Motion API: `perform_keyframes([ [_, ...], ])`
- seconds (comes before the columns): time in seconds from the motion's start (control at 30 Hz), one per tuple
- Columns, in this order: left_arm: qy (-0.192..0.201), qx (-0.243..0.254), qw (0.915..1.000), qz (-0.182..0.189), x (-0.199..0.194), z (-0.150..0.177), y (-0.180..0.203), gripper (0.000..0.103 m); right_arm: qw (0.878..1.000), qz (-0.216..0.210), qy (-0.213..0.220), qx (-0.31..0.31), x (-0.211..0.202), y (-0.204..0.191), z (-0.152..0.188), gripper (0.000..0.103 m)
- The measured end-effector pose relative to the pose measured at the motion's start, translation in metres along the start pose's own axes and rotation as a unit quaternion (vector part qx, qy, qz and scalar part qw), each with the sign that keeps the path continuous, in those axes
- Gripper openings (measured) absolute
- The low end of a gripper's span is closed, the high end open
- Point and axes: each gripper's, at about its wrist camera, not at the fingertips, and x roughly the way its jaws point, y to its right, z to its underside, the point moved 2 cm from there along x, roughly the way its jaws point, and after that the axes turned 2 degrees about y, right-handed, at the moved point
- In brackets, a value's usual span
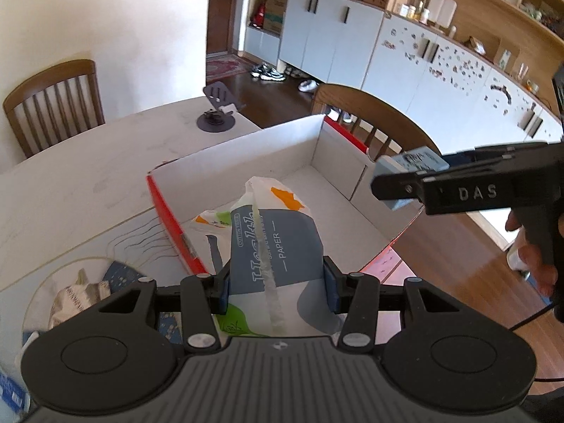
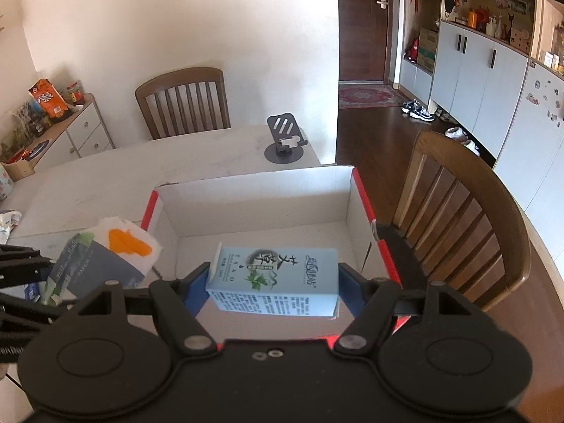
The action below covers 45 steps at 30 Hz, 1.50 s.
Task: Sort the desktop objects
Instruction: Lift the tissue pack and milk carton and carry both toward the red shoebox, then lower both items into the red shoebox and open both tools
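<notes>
My left gripper (image 1: 276,283) is shut on a soft tissue paper pack (image 1: 271,243), white, grey-blue, with orange and green patches, held over the near left part of an open red-and-white cardboard box (image 1: 317,141). The pack also shows in the right wrist view (image 2: 102,261). My right gripper (image 2: 273,282) is shut on a small light-blue carton box (image 2: 275,278) with Chinese print, held above the box's inside (image 2: 253,194). In the left wrist view the right gripper (image 1: 398,179) holds the blue carton (image 1: 412,165) over the box's right edge.
A dark phone stand (image 2: 285,137) stands on the white table behind the box. Wooden chairs stand at the far side (image 2: 183,102) and right of the table (image 2: 465,218). A round patterned mat (image 1: 88,289) with crumpled packaging lies left of the box.
</notes>
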Motion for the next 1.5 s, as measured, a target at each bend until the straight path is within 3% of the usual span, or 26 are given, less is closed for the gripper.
perform_keyframes([
  [0.53, -0.062, 0.047, 0.9969, 0.009, 0.066, -0.016, 0.006, 0.047, 0.998, -0.004, -0.059, 0.008, 0.069, 0.019, -0.009, 0.073],
  [0.9, -0.117, 0.083, 0.9896, 0.015, 0.106, -0.018, 0.012, 0.047, 0.994, 0.004, -0.105, 0.026, 0.117, 0.024, -0.009, 0.073],
  [1.17, -0.151, 0.080, 0.9849, 0.030, 0.126, -0.012, 0.007, 0.047, 0.991, 0.013, -0.129, 0.030, 0.148, 0.023, -0.009, 0.073],
  [1.5, -0.182, 0.070, 0.9804, 0.030, 0.141, -0.006, 0.002, 0.048, 0.980, 0.025, -0.196, 0.040, 0.178, 0.031, -0.003, 0.074],
])
